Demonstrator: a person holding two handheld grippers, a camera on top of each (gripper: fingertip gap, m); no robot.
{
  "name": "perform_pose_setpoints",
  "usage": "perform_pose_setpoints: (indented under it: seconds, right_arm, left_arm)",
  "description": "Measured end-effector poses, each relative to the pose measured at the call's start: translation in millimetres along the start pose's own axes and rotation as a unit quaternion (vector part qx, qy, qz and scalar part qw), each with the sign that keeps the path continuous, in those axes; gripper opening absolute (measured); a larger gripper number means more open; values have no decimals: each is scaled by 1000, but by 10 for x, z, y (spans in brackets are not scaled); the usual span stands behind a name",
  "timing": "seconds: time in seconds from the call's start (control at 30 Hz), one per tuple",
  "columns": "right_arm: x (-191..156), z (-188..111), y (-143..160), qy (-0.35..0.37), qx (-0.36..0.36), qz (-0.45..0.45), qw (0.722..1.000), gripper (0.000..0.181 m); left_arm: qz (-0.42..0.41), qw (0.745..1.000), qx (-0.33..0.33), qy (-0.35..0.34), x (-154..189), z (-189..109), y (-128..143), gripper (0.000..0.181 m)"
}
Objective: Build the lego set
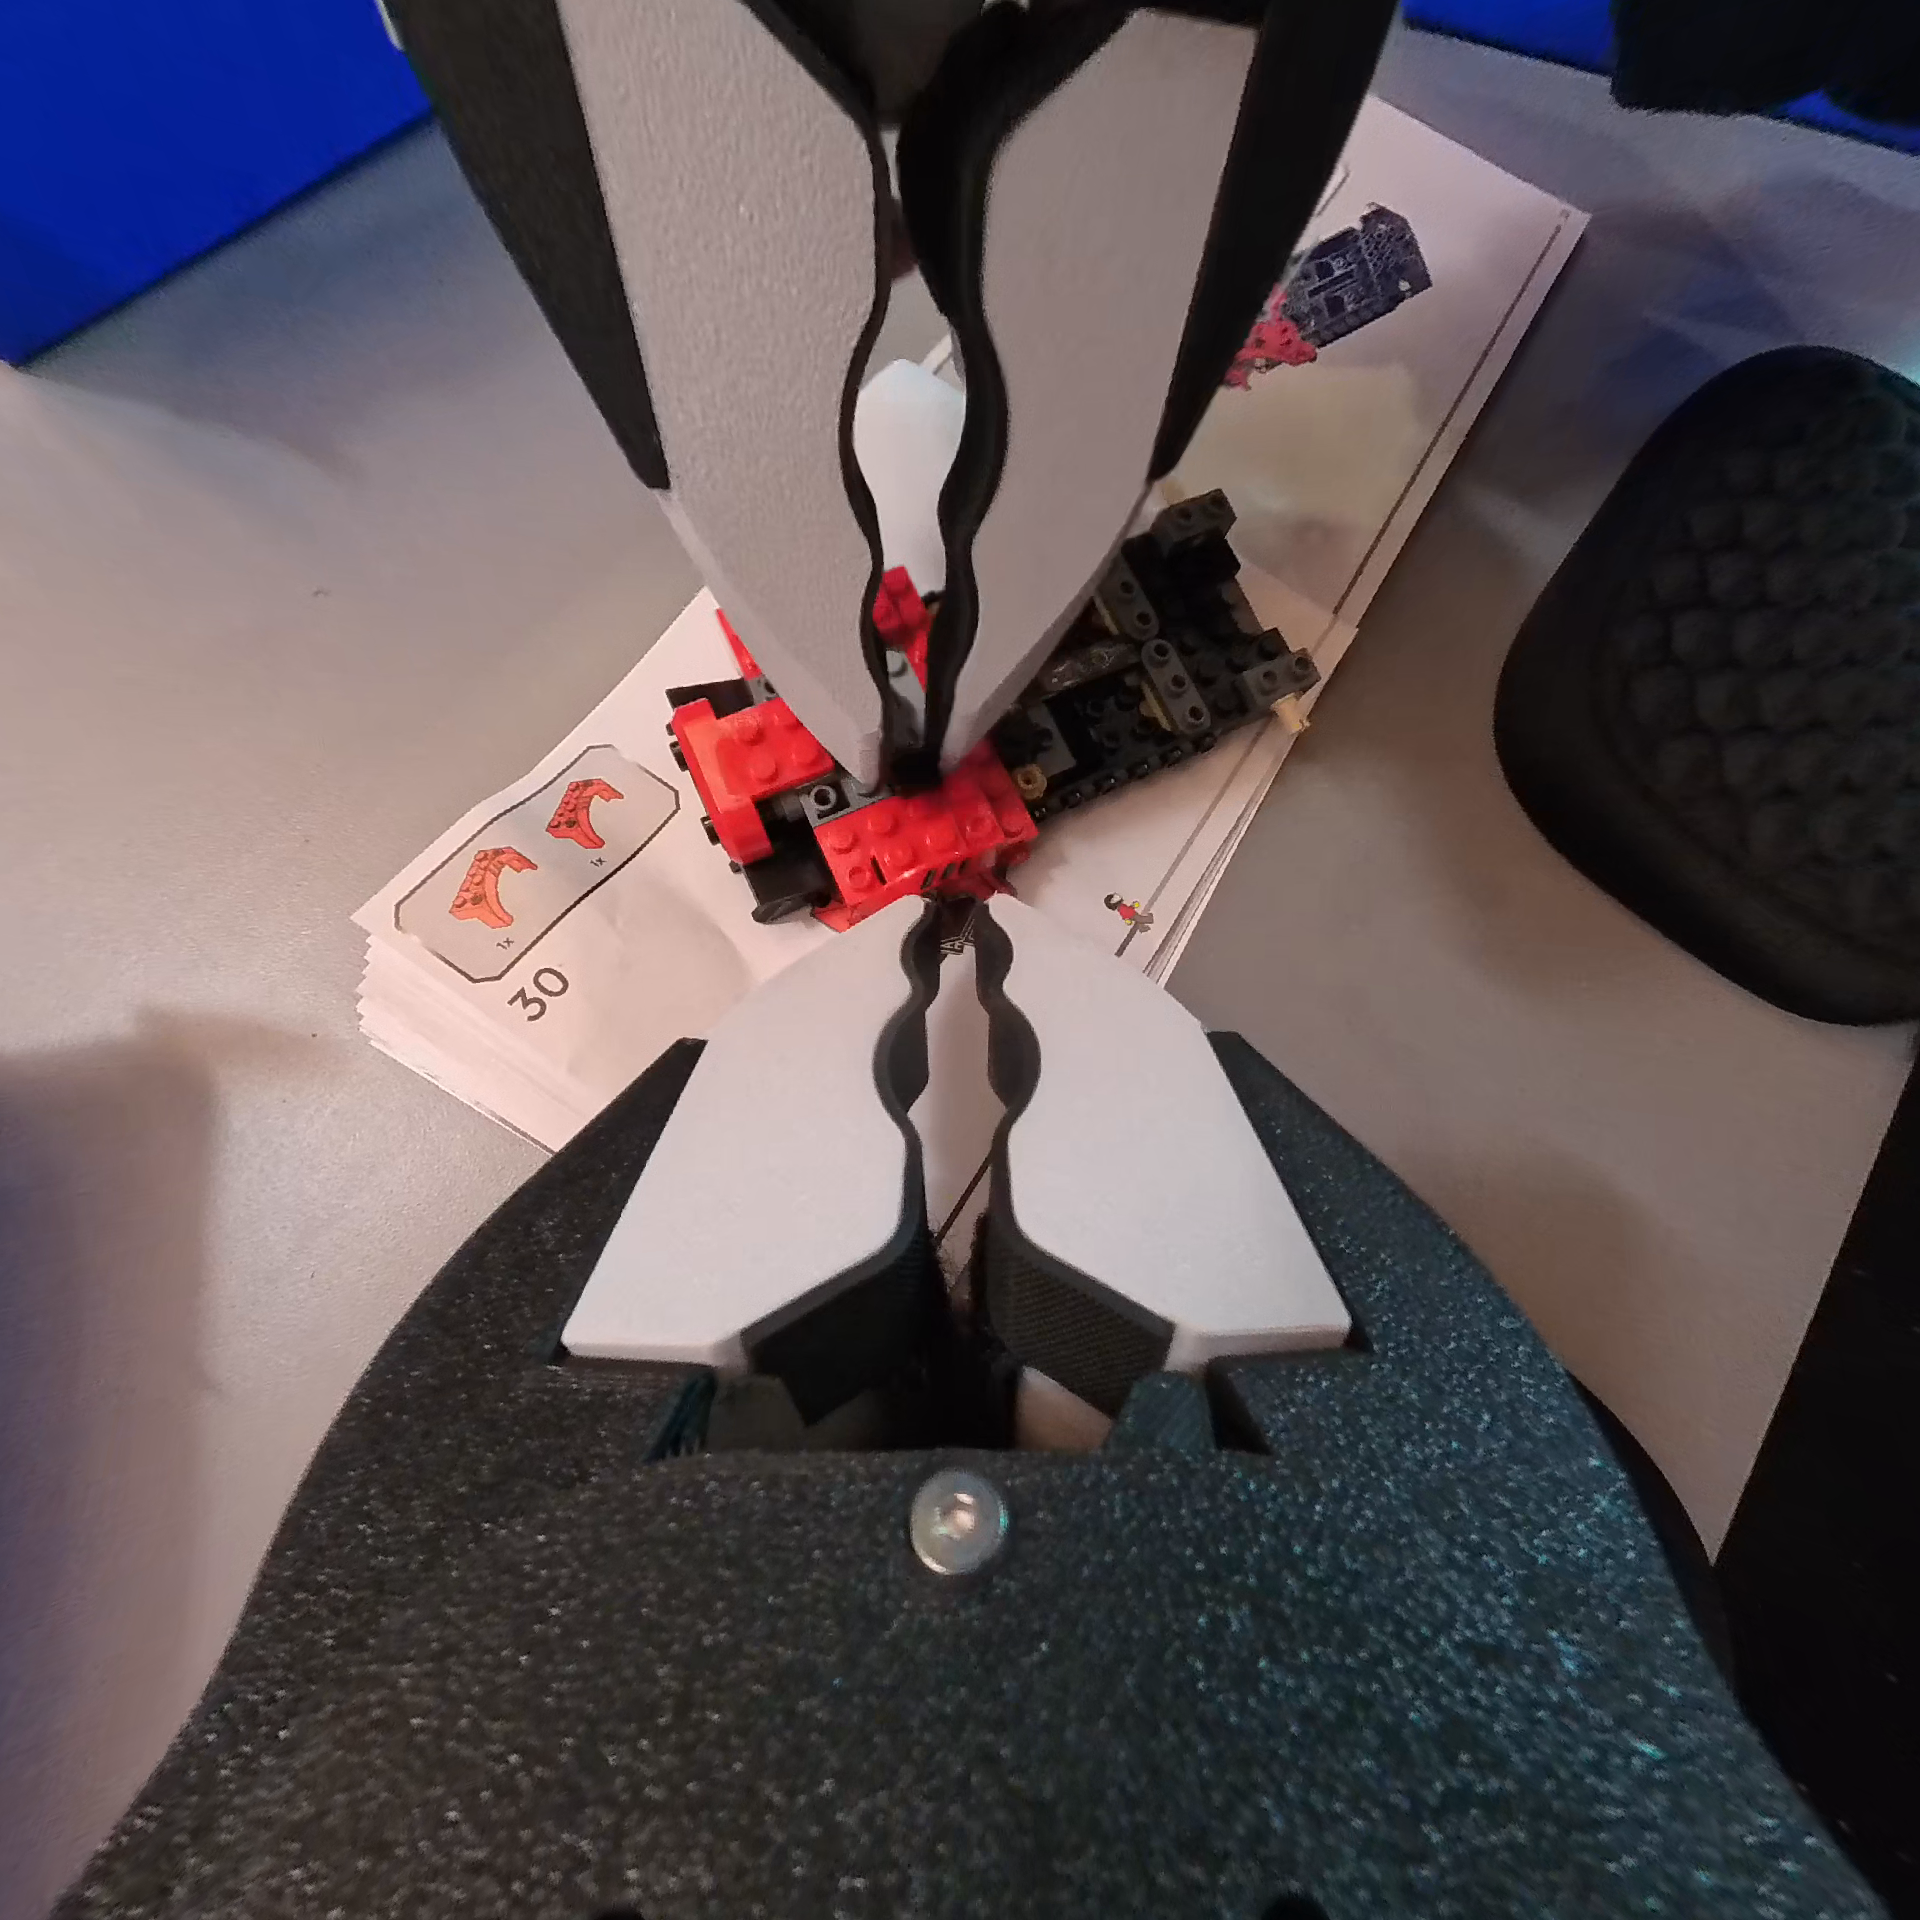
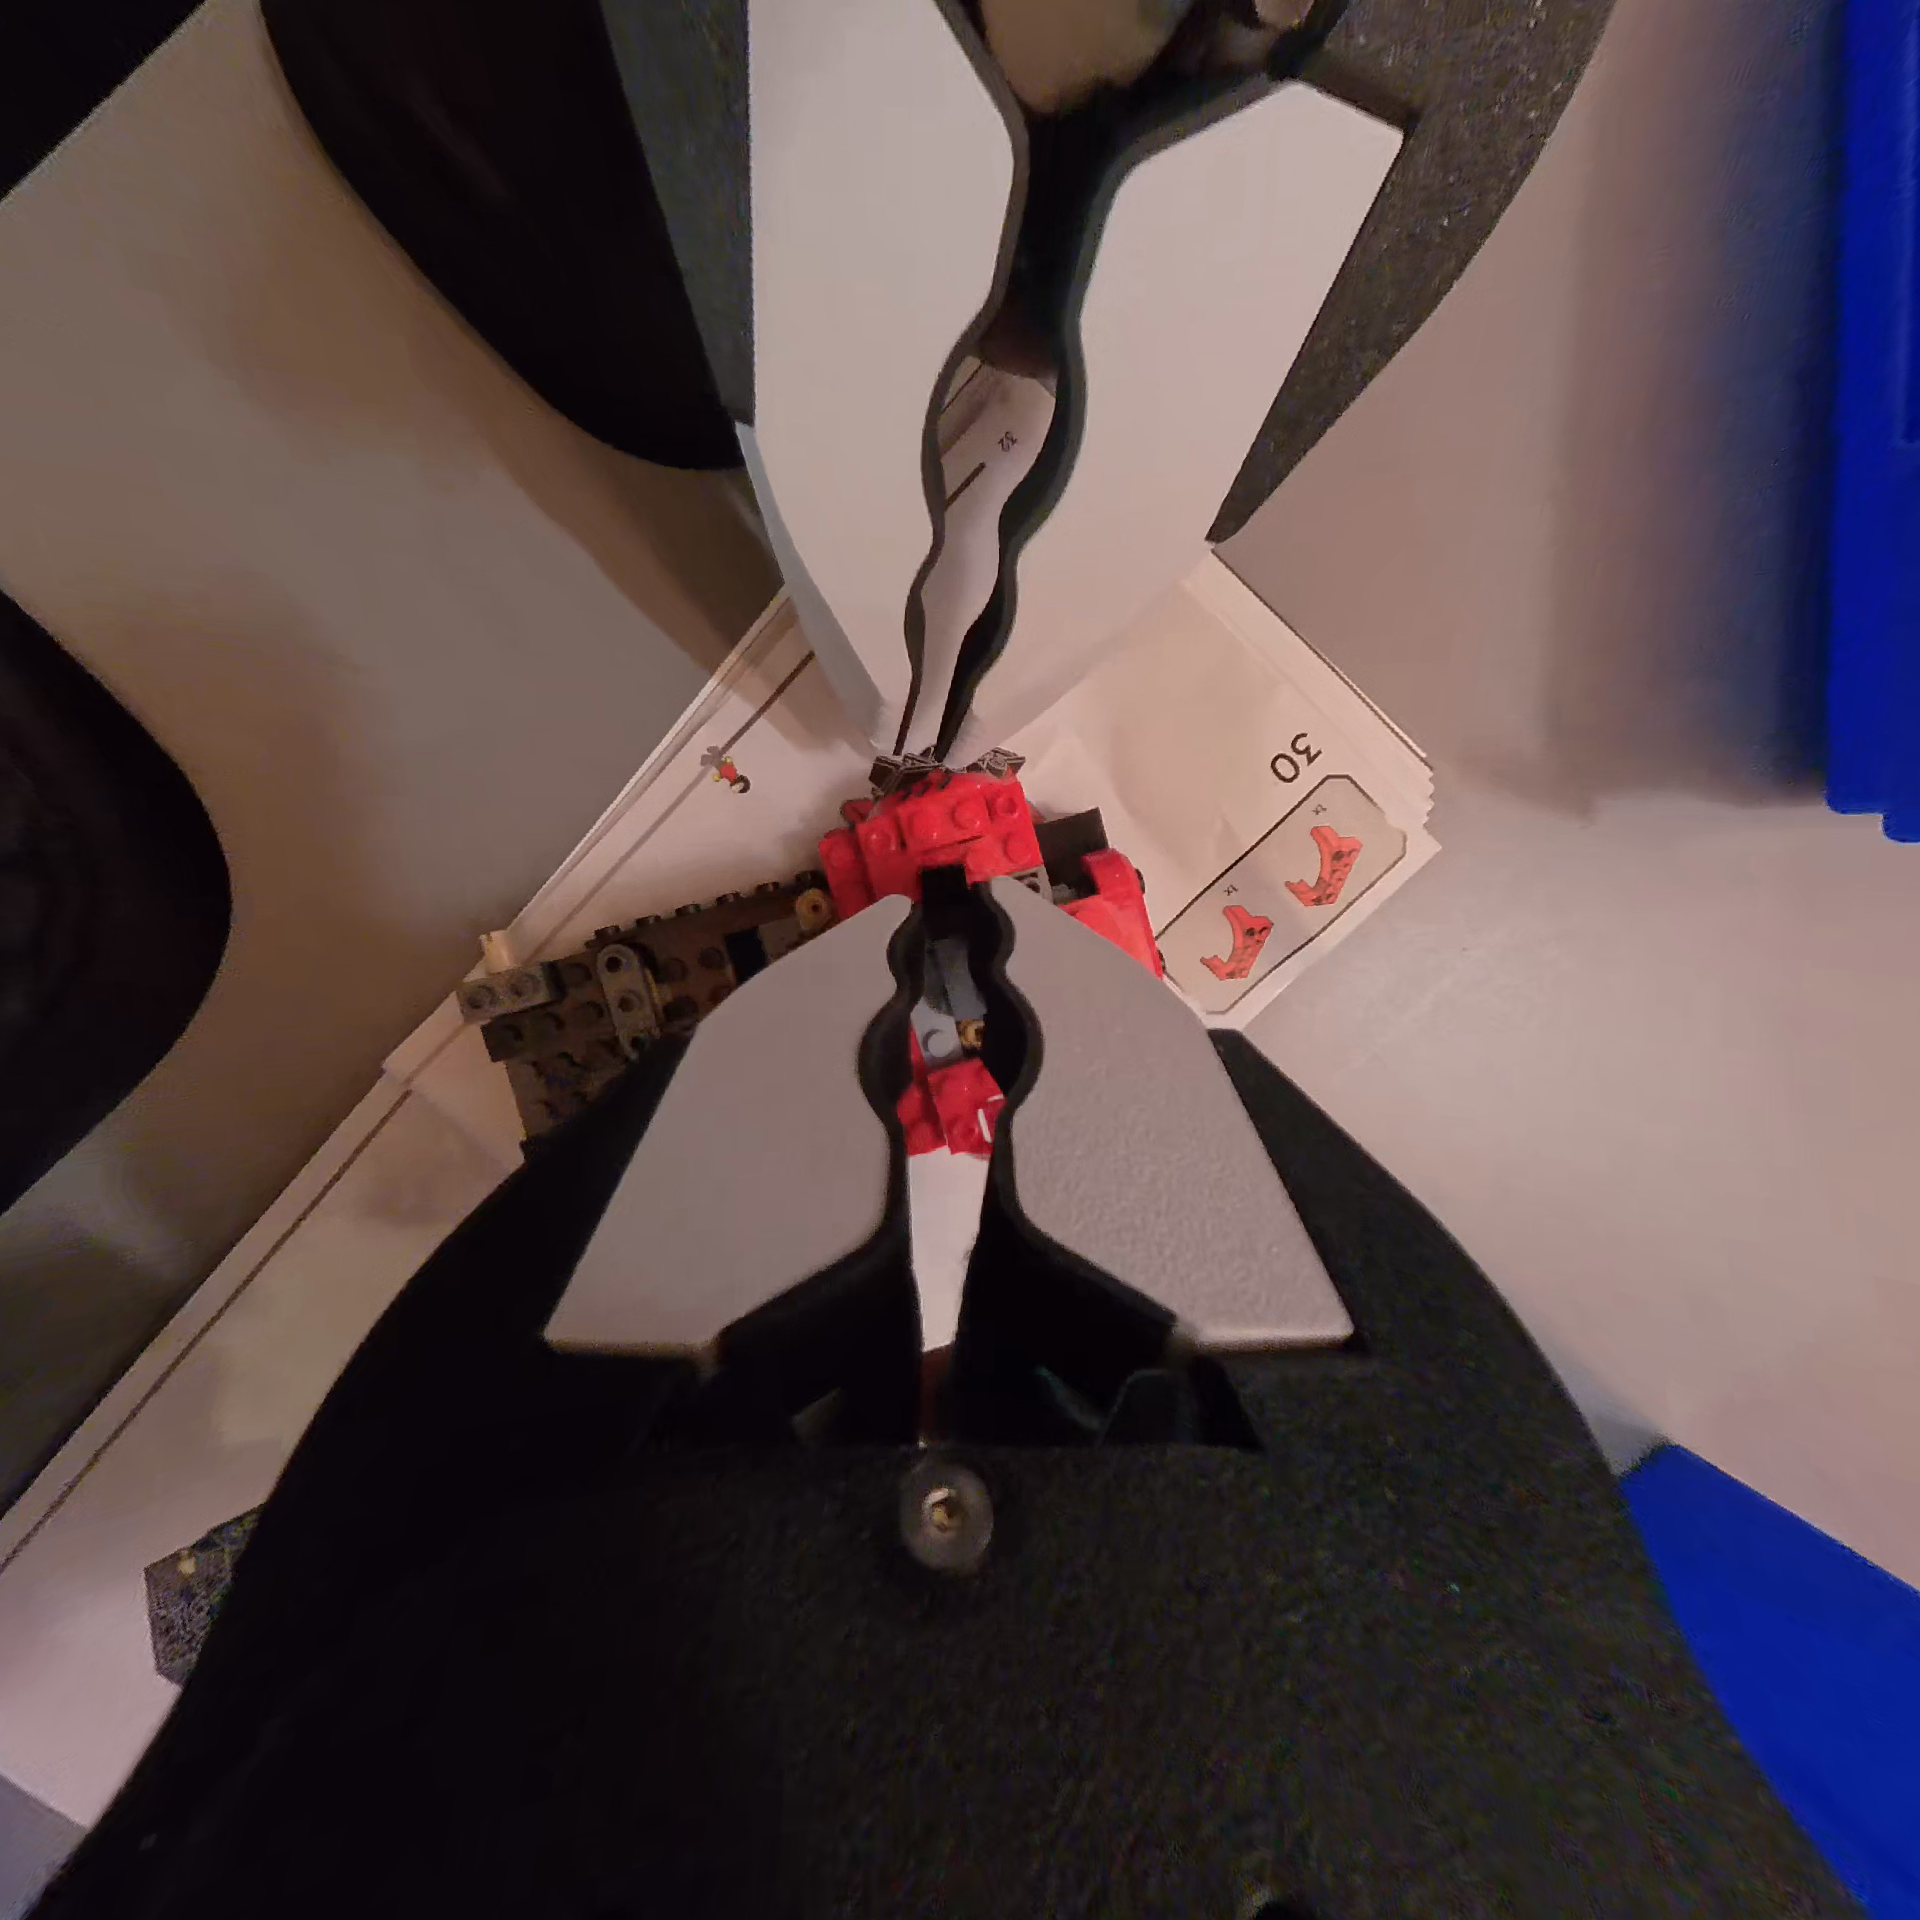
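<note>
A red and black lego model (image 1: 914, 831) lies on an open instruction booklet (image 1: 582, 935). My left gripper (image 1: 951, 914) is closed on the dark patterned part at the model's red front end. My right gripper (image 1: 909, 767) comes in from the far side and is shut on a small black piece (image 1: 914, 774), which touches the model's red top. In the right wrist view, the right gripper (image 2: 948, 902) pinches that black piece (image 2: 943, 883) against the model (image 2: 935, 831). The left gripper (image 2: 930, 750) is opposite, at the model's front. The booklet (image 2: 1195, 748) lies under it all.
A black textured pad (image 1: 1725, 675) lies on the grey table (image 1: 260, 623) to the right of the booklet, and shows in the right wrist view (image 2: 94, 883). A blue surface (image 1: 156, 156) borders the table's far left. The model's black rear (image 1: 1143, 665) points away to the right. My two grippers' fingertips are within a few centimetres of each other.
</note>
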State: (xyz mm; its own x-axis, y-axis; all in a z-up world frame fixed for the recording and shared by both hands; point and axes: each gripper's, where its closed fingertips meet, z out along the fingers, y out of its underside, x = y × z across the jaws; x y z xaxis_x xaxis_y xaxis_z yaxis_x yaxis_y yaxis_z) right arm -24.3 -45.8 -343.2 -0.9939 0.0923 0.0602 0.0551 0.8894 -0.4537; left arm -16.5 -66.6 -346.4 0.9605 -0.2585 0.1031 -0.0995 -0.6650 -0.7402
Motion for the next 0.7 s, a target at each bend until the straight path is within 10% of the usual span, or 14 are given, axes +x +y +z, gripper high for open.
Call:
perform_pose_setpoints:
  seconds: [0.7]
  right_arm:
    - [-26, 27, -19, -32, 3, 26, 999, 0]
  left_arm:
    - [-2, 1000, -15, 1, -5, 32, 32, 5]
